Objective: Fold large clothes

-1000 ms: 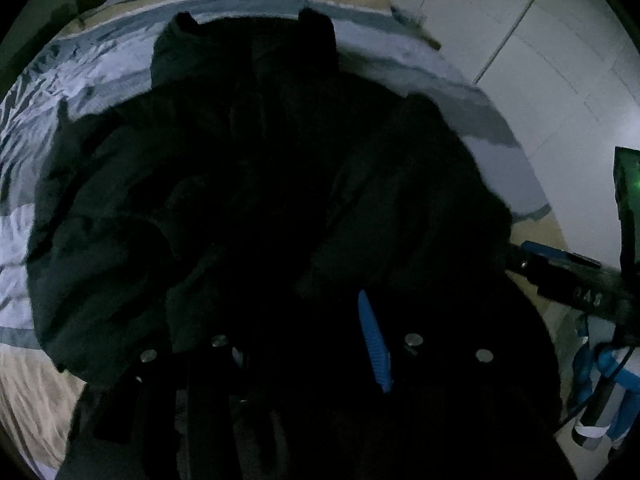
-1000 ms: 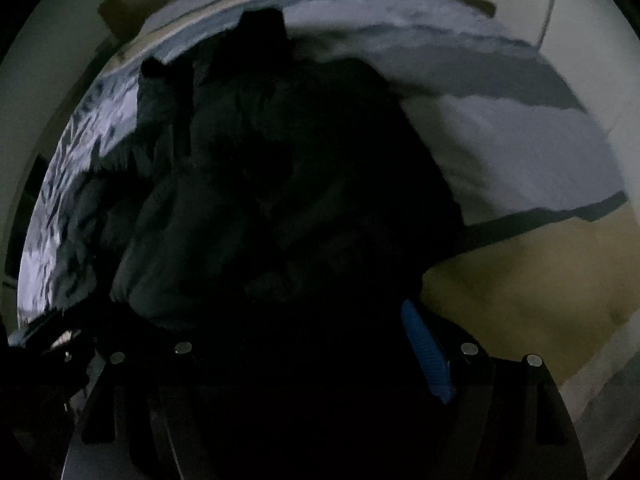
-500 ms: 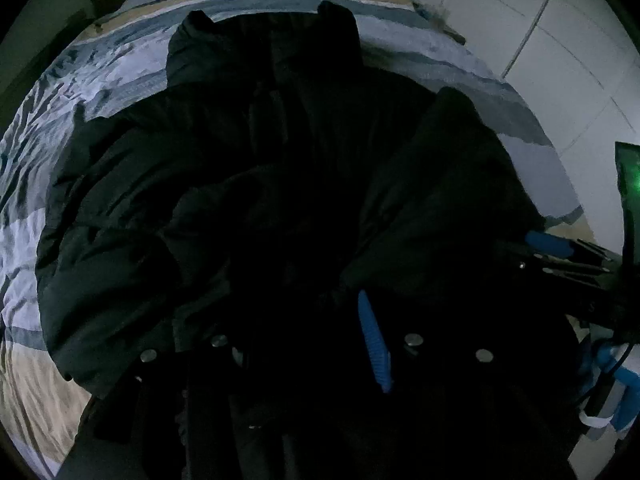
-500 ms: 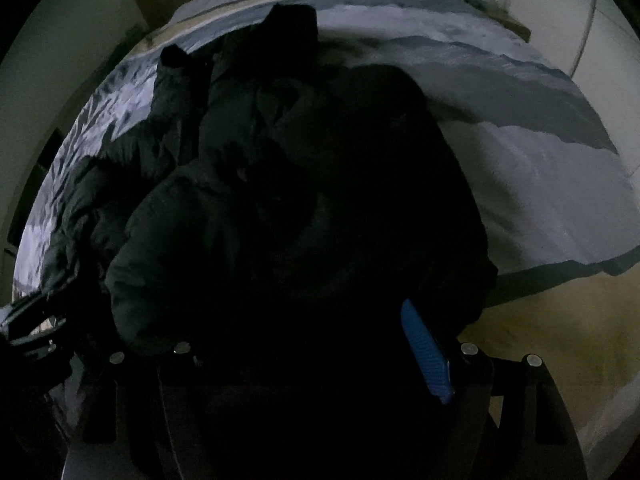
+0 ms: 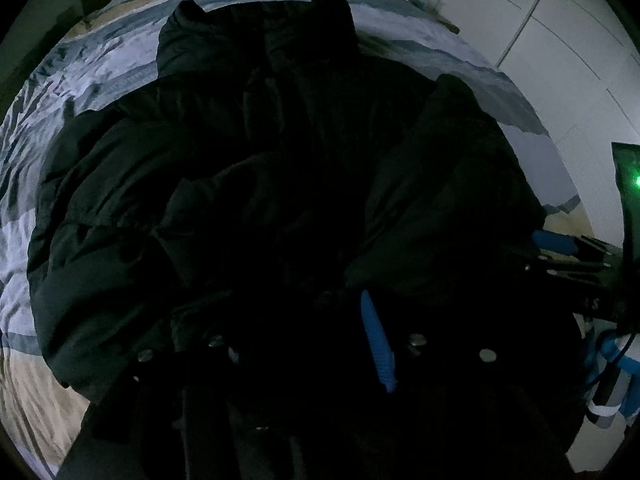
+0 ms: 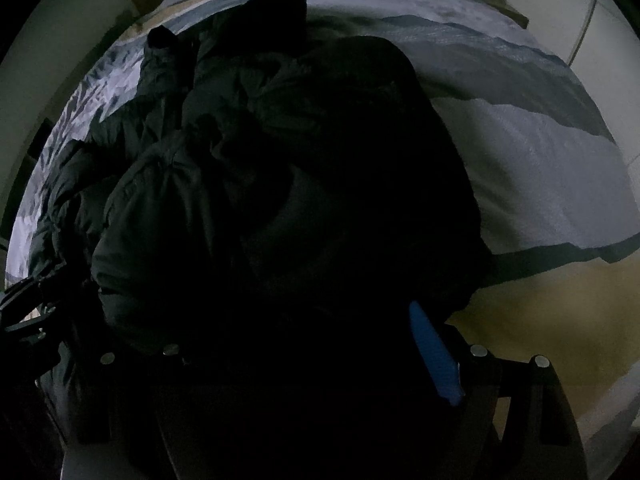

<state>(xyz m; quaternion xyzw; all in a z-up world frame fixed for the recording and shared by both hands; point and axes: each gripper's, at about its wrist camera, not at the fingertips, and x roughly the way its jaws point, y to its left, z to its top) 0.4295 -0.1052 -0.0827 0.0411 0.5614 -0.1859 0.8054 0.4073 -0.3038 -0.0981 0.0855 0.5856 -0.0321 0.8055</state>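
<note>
A large black puffer jacket lies spread on the bed, collar at the far end, both sleeves folded in over its front. It also fills the right wrist view. My left gripper is at the jacket's near hem, its blue finger pad showing, the other finger lost in dark cloth. My right gripper is at the hem too, with one blue pad visible. The right gripper also shows at the right edge of the left wrist view. The dark hides whether either grips the cloth.
The bed has a wrinkled cover in blue, grey and tan stripes. White wardrobe doors stand to the right of the bed. A green light glows at the right edge.
Both grippers have pulled back toward the near edge, so more of the jacket and its collar shows. The jacket's sleeves lie as before.
</note>
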